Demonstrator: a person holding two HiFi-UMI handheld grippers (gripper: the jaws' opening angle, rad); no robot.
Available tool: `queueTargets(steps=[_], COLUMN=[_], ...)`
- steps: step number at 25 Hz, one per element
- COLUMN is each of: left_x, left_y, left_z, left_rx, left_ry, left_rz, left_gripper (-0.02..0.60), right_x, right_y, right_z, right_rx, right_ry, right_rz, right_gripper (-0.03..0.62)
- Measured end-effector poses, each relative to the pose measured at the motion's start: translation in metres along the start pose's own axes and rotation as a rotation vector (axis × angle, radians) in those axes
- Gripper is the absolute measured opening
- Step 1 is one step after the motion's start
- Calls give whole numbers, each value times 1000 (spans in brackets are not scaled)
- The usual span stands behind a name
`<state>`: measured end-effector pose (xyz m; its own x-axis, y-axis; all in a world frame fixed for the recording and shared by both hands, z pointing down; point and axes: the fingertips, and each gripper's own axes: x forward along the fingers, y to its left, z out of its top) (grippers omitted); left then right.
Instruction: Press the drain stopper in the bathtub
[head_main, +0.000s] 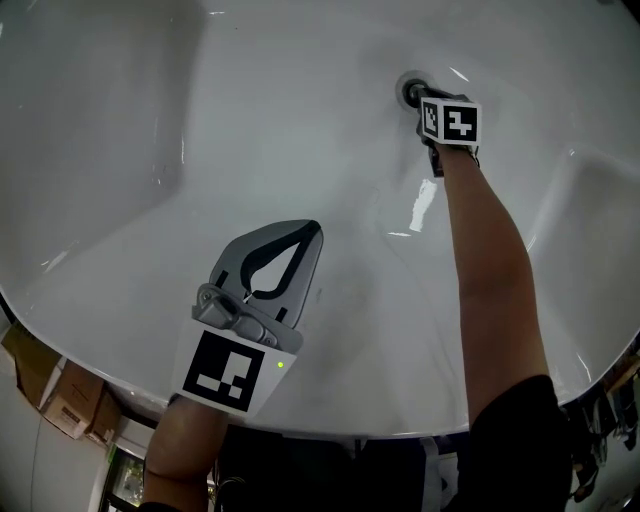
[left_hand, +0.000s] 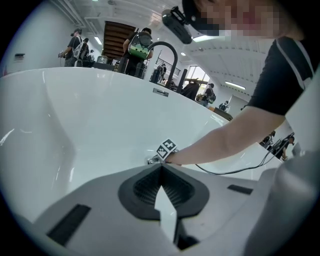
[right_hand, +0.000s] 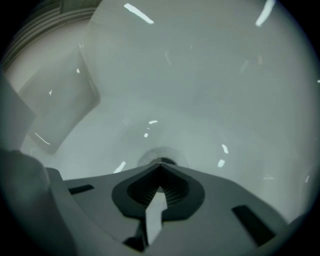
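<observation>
Presently the right tool (head_main: 420, 100), jaws pressed together on nothing to make one blunt tip, points onto the drain stopper (head_main: 408, 88) at the far end of the bathtub (head_main: 150, 130); contact cannot be judged. The left tool (head_main: 306, 232), likewise closed and empty, hangs clear by the near rim.

We record, item by item:

- **Left gripper** (head_main: 310, 228): grey plastic shell. The jaws are lined with black ribbed pads that frame a teardrop opening. Behind the jaws sit a metal fitting and a white cube (head_main: 232, 372) with black square markers and a small green light.
- **Right gripper** (right_hand: 160, 163): same grey shell and black ribbed lining, with dark slots on either side behind the jaws. Its marker cube (head_main: 450, 121) is black on white.
- **Sleeve** (head_main: 515, 430): short, black, on our right arm.
- **Cable** (left_hand: 219, 173): thin, dark, running back from the right gripper.
</observation>
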<state>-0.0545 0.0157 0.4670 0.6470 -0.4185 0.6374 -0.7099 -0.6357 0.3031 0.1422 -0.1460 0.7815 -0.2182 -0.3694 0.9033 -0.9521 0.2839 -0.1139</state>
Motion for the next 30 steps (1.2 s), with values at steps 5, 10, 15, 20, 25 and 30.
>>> queueTargets(steps=[5, 10, 15, 20, 25, 30], left_x=[-19, -54, -106, -146, -180, -207], left_y=[-5, -26, -53, -84, -114, -154], left_z=[6, 46, 101, 129, 161, 205], left_rx=[-2, 50, 71, 73, 78, 110], left_ry=[-3, -36, -92, -108, -139, -185], left_rz=[43, 2, -10, -50, -98, -172], left_gripper=[6, 6, 6, 6, 6, 6], right_x=[-100, -228, -350, -459, -556, -644], right_y=[24, 31, 53, 76, 102, 120], right_z=[13, 34, 44, 52, 58, 64], right_rx=[55, 84, 152, 226, 242, 248], right_ry=[-152, -279, -382, -498, -601, -731], right_rz=[110, 118, 134, 143, 160, 186], right_gripper=[11, 11, 11, 11, 11, 11])
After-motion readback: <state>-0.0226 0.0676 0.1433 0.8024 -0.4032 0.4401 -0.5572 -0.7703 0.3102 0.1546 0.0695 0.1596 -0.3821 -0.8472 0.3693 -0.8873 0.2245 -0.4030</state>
